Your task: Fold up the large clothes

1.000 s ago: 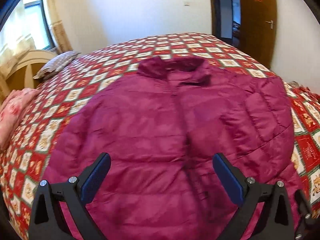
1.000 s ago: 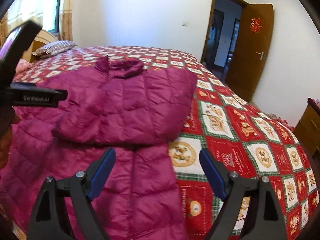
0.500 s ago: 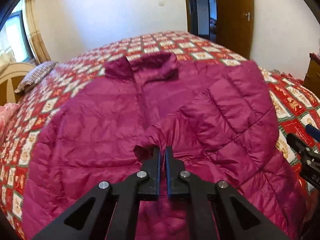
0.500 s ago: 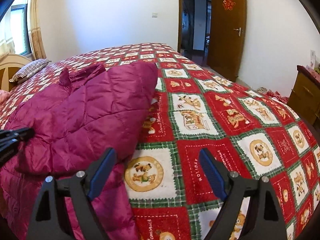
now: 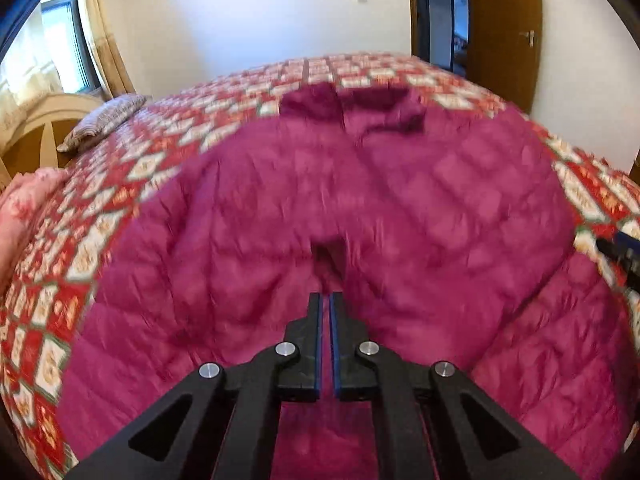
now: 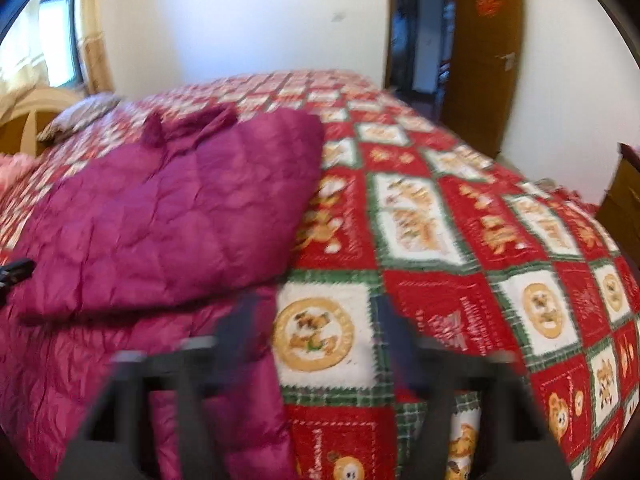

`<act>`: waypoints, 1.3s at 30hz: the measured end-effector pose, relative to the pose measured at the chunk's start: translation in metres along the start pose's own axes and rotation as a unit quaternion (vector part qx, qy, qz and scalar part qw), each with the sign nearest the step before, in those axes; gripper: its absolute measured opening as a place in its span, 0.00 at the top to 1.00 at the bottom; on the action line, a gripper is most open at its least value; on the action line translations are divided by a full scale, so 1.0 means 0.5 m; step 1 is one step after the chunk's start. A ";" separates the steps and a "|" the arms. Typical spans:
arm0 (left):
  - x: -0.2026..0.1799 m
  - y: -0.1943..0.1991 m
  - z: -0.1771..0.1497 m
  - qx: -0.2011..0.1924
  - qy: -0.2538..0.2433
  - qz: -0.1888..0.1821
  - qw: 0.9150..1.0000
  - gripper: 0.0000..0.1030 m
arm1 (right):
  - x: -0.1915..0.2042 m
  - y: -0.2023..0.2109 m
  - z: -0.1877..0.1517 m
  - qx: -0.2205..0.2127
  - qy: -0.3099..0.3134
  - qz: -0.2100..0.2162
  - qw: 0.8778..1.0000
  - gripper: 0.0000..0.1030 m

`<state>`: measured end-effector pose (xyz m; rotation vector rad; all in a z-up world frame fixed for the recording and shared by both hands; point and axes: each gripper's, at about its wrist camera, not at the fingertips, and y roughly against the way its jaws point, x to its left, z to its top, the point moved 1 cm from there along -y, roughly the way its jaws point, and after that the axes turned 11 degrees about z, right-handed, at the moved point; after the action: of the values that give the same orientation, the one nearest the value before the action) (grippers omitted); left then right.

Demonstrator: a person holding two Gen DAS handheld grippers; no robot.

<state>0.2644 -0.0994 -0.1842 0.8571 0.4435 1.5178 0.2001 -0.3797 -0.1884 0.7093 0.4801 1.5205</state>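
Note:
A magenta quilted puffer jacket (image 5: 280,216) lies spread on the bed, collar (image 5: 352,108) at the far end. One sleeve is folded across its front (image 6: 168,216). My left gripper (image 5: 329,300) is shut on a pinch of the jacket's fabric near the middle front, just below a raised fold. My right gripper (image 6: 316,320) is blurred, its fingers apart and empty, over the jacket's right edge and the bedspread. Its tip also shows at the right edge of the left wrist view (image 5: 620,248).
The bed has a red, white and green patchwork bedspread (image 6: 460,240). A striped pillow (image 5: 104,120) and a pink cushion (image 5: 24,208) lie at the left by the headboard. A brown door (image 6: 484,52) stands open at the back right, a wooden cabinet (image 6: 624,192) at the right.
My left gripper closed on the jacket's front a second ago and has kept hold, pulling back a little. My right gripper stays open and has narrowed while moving in toward the jacket's right edge.

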 end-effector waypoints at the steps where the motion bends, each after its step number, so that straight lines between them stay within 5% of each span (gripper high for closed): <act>1: -0.002 -0.005 -0.009 0.002 -0.004 0.008 1.000 0.97 | -0.003 -0.003 0.000 0.009 -0.001 0.007 1.000 0.73; 5: 0.025 0.005 0.000 -0.003 0.033 0.010 0.999 0.97 | -0.028 -0.006 0.030 0.004 -0.010 -0.001 1.000 0.67; 7: 0.039 0.015 0.014 -0.012 0.050 0.014 0.999 0.97 | -0.041 -0.013 0.057 0.000 -0.023 0.003 1.000 0.37; 8: 0.052 0.019 0.027 -0.015 0.062 0.024 0.998 0.96 | -0.049 -0.021 0.082 -0.008 -0.026 0.010 1.000 0.32; 12: 0.070 -0.005 0.072 0.009 0.083 0.093 0.992 0.96 | -0.065 -0.062 0.158 -0.026 -0.030 -0.018 0.999 0.31; 17: 0.059 -0.070 0.124 0.050 0.109 0.111 0.987 0.96 | -0.053 -0.118 0.199 -0.029 -0.040 -0.017 0.999 0.31; 23: 0.034 -0.154 0.103 0.075 0.142 0.027 0.987 0.96 | 0.051 -0.174 0.172 -0.007 0.048 0.025 0.999 0.31; 29: 0.076 -0.112 0.089 0.039 0.193 -0.047 0.979 0.96 | 0.091 -0.218 0.132 0.021 0.111 0.013 0.993 0.29; 33: 0.065 -0.021 0.124 -0.046 0.155 -0.040 0.986 0.96 | 0.092 -0.167 0.145 0.004 0.113 0.020 0.993 0.30; 39: -0.002 -0.006 0.107 -0.033 0.090 -0.039 0.995 0.96 | 0.095 -0.060 0.141 -0.001 0.098 0.025 0.995 0.30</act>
<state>0.3056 -0.1112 -0.1521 0.6467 0.5481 1.5346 0.2712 -0.3387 -0.1512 0.5768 0.6126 1.6459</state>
